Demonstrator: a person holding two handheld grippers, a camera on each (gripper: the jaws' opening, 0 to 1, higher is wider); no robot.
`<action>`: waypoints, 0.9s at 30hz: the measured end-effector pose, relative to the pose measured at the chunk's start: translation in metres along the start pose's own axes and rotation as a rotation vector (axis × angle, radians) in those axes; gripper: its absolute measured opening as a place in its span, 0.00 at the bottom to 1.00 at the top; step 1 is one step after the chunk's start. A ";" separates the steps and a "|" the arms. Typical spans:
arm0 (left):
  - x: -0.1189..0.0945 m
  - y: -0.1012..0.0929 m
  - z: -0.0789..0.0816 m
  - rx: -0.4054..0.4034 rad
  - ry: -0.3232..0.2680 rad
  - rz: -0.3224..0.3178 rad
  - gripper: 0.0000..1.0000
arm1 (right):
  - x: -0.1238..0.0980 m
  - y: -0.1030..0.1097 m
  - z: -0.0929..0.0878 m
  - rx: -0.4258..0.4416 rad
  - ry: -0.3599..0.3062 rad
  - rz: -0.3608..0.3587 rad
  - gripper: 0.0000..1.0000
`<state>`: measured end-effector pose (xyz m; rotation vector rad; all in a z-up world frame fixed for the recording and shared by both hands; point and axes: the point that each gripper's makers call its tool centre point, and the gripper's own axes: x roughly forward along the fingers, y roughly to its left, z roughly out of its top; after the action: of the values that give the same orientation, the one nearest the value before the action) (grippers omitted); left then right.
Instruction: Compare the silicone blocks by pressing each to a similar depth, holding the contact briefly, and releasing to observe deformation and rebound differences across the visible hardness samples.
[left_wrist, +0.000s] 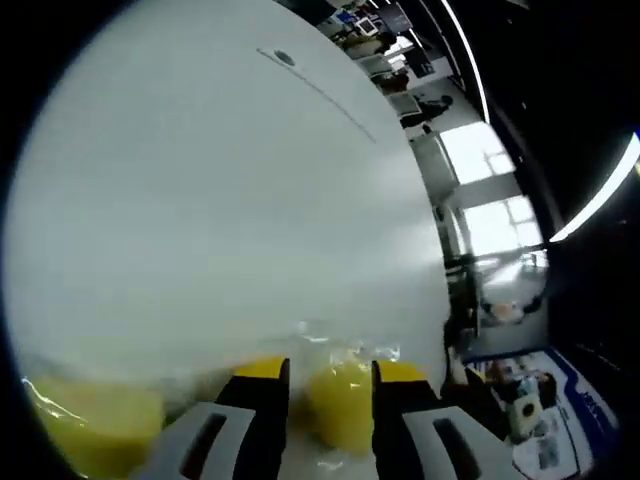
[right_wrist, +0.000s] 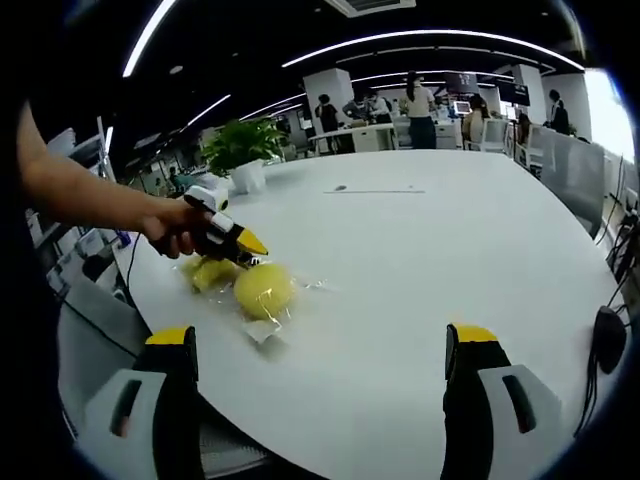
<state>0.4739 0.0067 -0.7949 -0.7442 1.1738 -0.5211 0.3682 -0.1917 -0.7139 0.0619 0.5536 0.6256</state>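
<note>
Two yellow silicone blocks lie in clear wrap on the white table. The rounder block is the nearer one, and a flatter block lies just behind it to the left. A hand holds my left gripper with its yellow tips at the round block's upper left side. In the left gripper view, the left gripper has its jaws apart, with that round block showing between them close to the right jaw. The other block lies at lower left. My right gripper hangs wide open above the table's near edge, empty.
A potted plant stands at the table's far left corner. A black device with a cable lies at the right edge. People stand at desks beyond the table. The table edge drops off at the left, near the blocks.
</note>
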 end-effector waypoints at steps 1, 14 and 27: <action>0.000 0.001 0.000 0.008 -0.006 0.007 0.25 | -0.001 -0.001 -0.001 0.001 0.001 -0.001 0.97; 0.014 0.000 -0.001 0.117 0.015 0.000 0.07 | -0.008 -0.010 -0.014 0.050 0.007 -0.028 0.97; 0.008 -0.011 -0.005 0.124 0.033 0.016 0.00 | -0.005 -0.010 -0.004 0.048 -0.002 -0.018 0.97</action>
<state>0.4714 -0.0075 -0.7925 -0.6219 1.1658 -0.5895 0.3682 -0.2028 -0.7177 0.1026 0.5672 0.5949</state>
